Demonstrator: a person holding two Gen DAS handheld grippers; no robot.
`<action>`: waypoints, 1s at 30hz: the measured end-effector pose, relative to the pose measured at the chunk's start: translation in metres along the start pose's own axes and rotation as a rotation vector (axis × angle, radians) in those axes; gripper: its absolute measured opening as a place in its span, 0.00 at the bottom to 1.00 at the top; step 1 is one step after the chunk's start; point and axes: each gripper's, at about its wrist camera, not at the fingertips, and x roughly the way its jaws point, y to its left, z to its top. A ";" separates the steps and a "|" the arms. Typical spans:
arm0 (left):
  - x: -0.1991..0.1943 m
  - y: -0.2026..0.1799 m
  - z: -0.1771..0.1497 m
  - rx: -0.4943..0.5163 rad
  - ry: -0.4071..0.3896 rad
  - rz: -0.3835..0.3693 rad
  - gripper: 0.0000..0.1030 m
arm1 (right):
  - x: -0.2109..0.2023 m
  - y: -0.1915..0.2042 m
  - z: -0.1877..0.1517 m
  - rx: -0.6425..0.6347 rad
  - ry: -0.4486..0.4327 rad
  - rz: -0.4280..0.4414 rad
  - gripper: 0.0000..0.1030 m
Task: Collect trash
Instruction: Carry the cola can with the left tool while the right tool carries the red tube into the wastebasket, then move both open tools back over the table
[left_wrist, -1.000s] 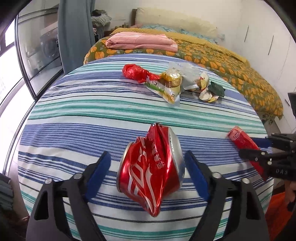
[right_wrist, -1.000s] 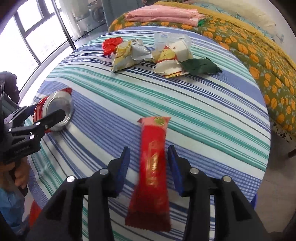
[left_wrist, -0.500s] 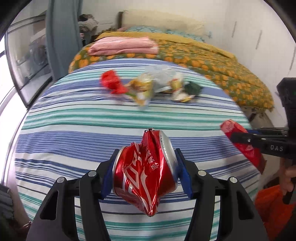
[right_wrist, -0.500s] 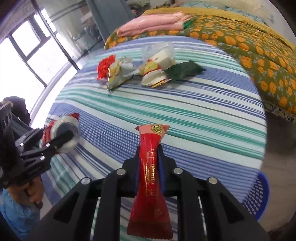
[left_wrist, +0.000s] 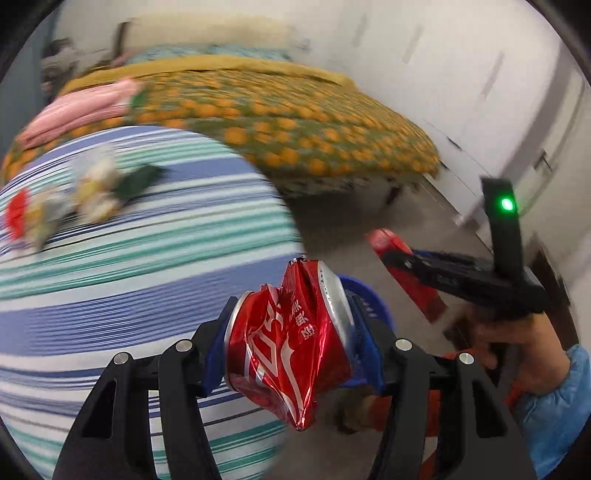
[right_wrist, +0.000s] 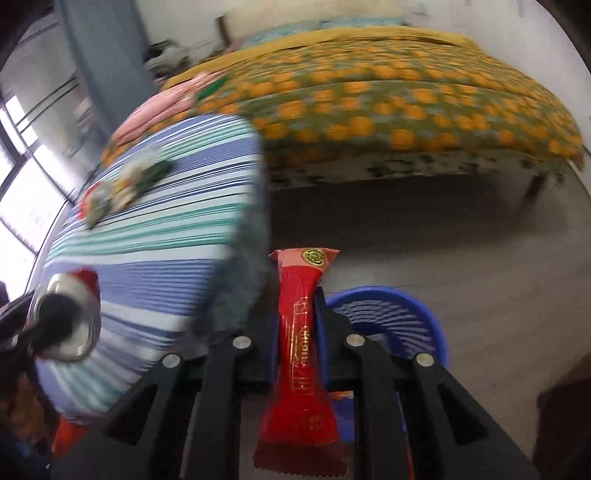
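Off the right edge of the striped table (left_wrist: 110, 280), we see the left gripper (left_wrist: 291, 350) clamped on a crushed red can (left_wrist: 291, 343); the right gripper (right_wrist: 297, 328) pinches a red wrapper (right_wrist: 301, 350) above a blue basket (right_wrist: 399, 314).

Crushed red can (left_wrist: 290, 341): white script logo and some Chinese characters on side, too distorted for sure reading. Red wrapper (right_wrist: 301, 354): round green-gold emblem at top, gold characters down length, not legible. No other text readable.
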 end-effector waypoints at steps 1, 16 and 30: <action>0.016 -0.019 0.001 0.028 0.018 -0.012 0.57 | 0.001 -0.009 -0.002 0.011 -0.005 -0.005 0.15; 0.164 -0.089 -0.008 0.124 0.155 0.016 0.58 | 0.014 -0.090 -0.024 0.167 0.005 -0.035 0.15; 0.122 -0.089 0.005 0.152 0.043 0.037 0.88 | -0.002 -0.110 -0.021 0.232 -0.086 -0.095 0.59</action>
